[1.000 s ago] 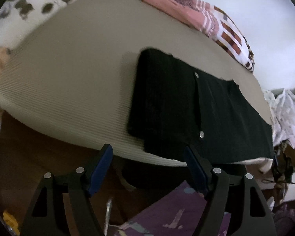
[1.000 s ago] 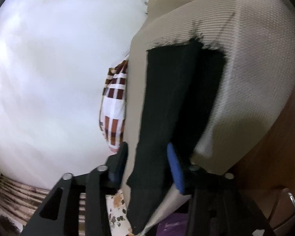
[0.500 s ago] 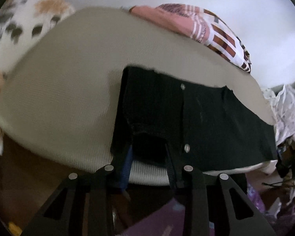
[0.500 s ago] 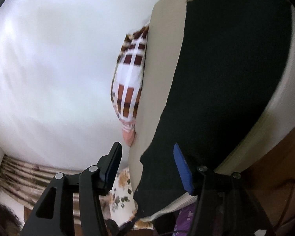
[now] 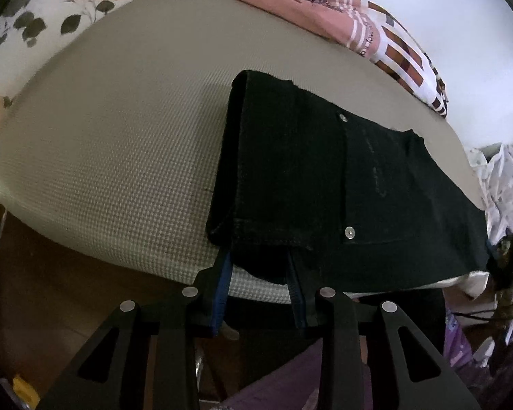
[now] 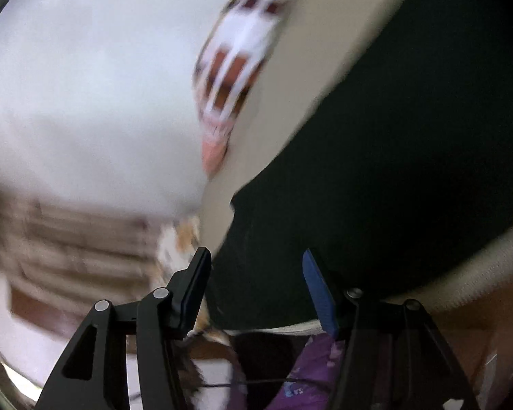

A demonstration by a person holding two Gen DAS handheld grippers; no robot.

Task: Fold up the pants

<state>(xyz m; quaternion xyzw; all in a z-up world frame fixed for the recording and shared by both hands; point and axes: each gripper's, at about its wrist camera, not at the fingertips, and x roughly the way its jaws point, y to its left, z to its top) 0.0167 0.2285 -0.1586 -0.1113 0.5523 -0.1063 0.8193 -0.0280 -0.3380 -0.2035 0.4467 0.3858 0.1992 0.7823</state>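
Note:
Black pants (image 5: 325,184) lie on a beige mattress (image 5: 119,130), waistband end at the near edge, two metal rivets showing. My left gripper (image 5: 260,266) is at the near corner of the waistband, its blue-padded fingers around the cloth edge with a gap between them; whether it grips is unclear. In the blurred right wrist view the pants (image 6: 393,157) fill the right side. My right gripper (image 6: 256,273) is open at the edge of the black cloth, nothing between its fingers.
A pink and brown checked blanket (image 5: 376,34) lies at the mattress's far edge by a white wall. A floral pillow (image 5: 51,10) is at the far left. White floral cloth (image 5: 506,184) hangs at the right. A brown floor (image 5: 51,290) lies below the mattress edge.
My left gripper narrowed from wide open and came onto the waistband corner. My right gripper let go of the pant leg, opened, and swings fast along the cloth.

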